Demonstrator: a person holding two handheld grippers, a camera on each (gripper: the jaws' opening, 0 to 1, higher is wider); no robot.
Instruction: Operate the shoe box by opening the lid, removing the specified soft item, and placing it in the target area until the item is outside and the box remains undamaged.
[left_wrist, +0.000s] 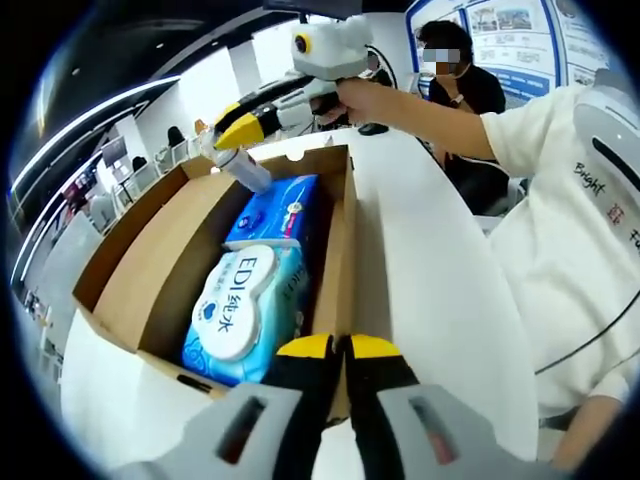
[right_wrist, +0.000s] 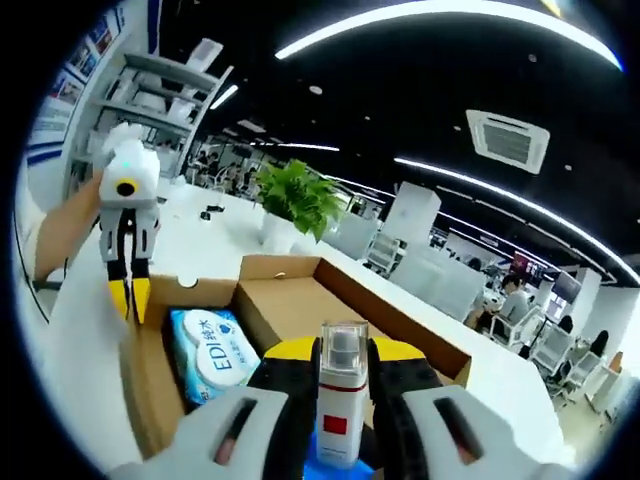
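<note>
Between right gripper (right_wrist: 338, 375) fingers: spray bottle (right_wrist: 338, 405); label visible.

Open box, wipes inside, bottle lifted out

The cardboard box (left_wrist: 150, 270) sits open on the white table, flaps spread, walls unbent; a blue wipes pack (left_wrist: 245, 305) with a white lid marked "EDI" lies flat along its right side, a second blue pack (left_wrist: 280, 210) just beyond it; a small white bottle (right_wrist: 340, 405) with a clear cap and red label is upright above the box.
</note>
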